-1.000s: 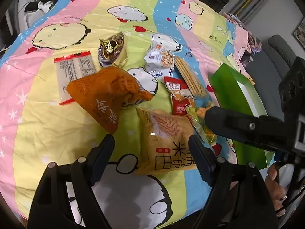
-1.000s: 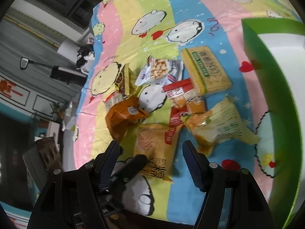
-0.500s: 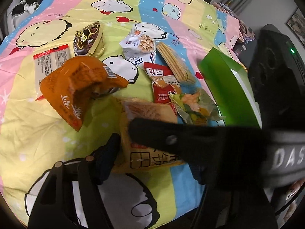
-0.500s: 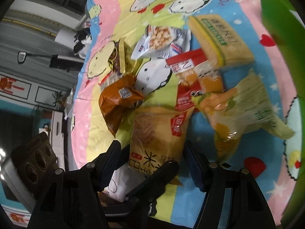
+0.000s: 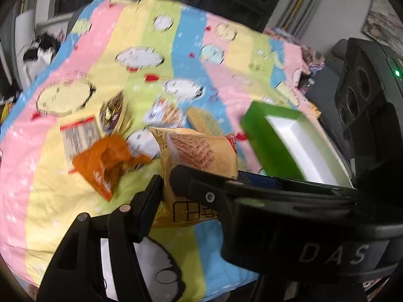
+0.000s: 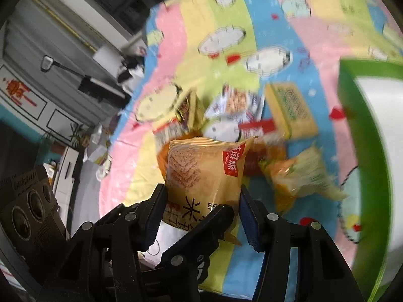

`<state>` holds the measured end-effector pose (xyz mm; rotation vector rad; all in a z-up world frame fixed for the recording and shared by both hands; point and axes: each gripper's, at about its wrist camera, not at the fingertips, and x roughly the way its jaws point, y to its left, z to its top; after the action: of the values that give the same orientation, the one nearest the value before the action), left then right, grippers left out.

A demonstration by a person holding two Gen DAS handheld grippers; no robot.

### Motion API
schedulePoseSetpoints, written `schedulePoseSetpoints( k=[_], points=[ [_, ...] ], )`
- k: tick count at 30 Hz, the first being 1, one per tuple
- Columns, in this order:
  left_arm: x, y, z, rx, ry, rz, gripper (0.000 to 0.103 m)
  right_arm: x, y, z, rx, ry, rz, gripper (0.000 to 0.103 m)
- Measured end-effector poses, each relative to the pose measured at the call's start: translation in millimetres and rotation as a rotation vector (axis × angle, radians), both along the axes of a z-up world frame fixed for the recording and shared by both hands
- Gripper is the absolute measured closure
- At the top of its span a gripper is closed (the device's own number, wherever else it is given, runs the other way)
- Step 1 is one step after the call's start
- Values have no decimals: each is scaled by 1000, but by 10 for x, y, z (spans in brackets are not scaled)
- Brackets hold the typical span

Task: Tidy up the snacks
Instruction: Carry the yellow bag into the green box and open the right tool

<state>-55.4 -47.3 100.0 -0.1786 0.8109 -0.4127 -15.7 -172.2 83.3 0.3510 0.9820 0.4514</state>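
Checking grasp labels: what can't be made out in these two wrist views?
Right tool and left tool: jaws have just been closing, tan snack bag between each pair.
1. Left wrist view: the right tool crosses in front, hiding the left tool's far finger; its grip is unclear.
2. Right wrist view: green box cut off by the right edge.
3. Both views: motion blur; white packet print unreadable.

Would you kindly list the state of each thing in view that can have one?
Tan rice-cracker bag: lifted off the bedspread, sealed, upright.
Right claw: closed on the tan bag.
Left claw: closed on the same bag.
Green box: open, nothing visible inside.
Orange bag: crumpled, lying on the bedspread.
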Motion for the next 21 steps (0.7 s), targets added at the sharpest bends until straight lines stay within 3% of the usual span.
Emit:
schedulePoseSetpoints(
  k=[9, 21],
  points=[
    [-148, -557, 460, 34, -167, -91, 43, -268, -540, 435, 42, -163, -90, 44],
    [-79, -1423, 551, 43, -213, -268, 43, -416, -1467, 519, 76, -224, -275, 44]
  ],
)
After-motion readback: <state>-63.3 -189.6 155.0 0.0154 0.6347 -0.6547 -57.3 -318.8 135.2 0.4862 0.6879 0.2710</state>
